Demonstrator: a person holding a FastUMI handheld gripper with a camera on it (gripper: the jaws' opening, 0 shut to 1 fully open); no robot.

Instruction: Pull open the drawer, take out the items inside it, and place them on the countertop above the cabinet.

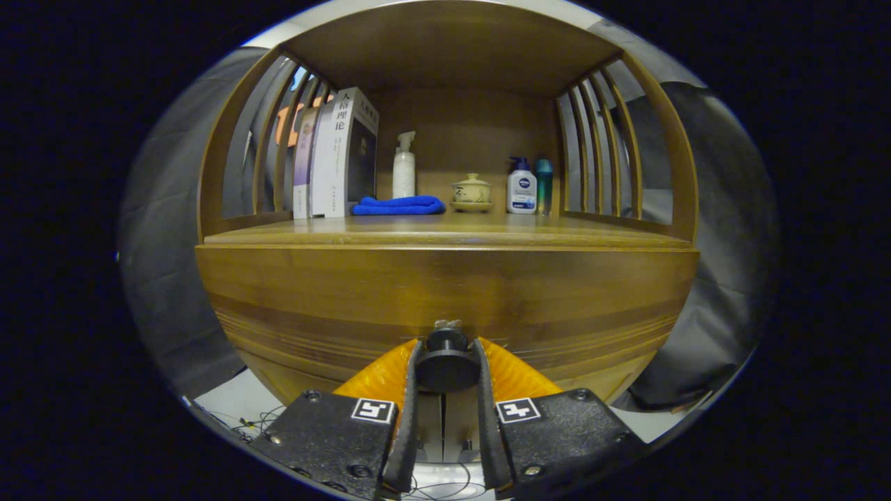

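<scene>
A wooden cabinet fills the view, its drawer front [445, 292] facing me and closed flush. A round dark knob [446, 360] juts from the drawer's middle. My gripper [446, 351] is shut on the drawer knob, one finger pressed against each side of it. The countertop [445, 229] above the drawer is a wooden shelf under a wooden roof with slatted sides. The drawer's inside is hidden.
On the countertop stand several books [341, 156] at the left, a folded blue cloth [398, 205], a white spray bottle [404, 167], a lidded ceramic cup [471, 192] on a saucer, a white pump bottle [521, 186] and a teal bottle [543, 185]. The shelf's front strip is bare.
</scene>
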